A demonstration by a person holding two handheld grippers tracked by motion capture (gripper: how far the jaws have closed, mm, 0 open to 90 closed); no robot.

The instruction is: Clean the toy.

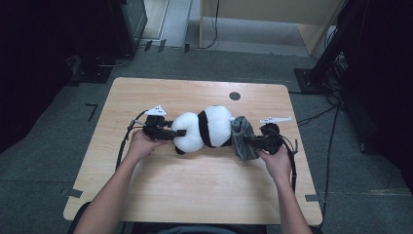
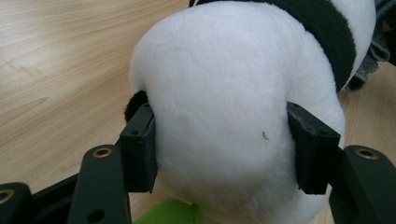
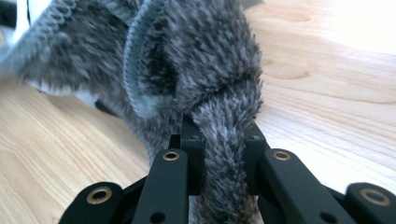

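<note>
A black-and-white plush panda (image 1: 204, 127) lies on its side across the middle of the wooden table (image 1: 195, 190). My left gripper (image 1: 179, 133) is shut on the panda's white head (image 2: 219, 116), its pads pressing in from both sides. A grey fuzzy cloth (image 1: 242, 137) covers the panda's right end. My right gripper (image 1: 247, 141) is shut on a bunched fold of that grey cloth (image 3: 224, 140). A green patch (image 2: 170, 213) peeks out under the plush in the left gripper view.
A small dark round mark (image 1: 234, 96) sits near the table's far edge. Cables (image 1: 292, 161) trail from both grippers along the table. Dark equipment stands (image 1: 331, 53) and floor surround the table.
</note>
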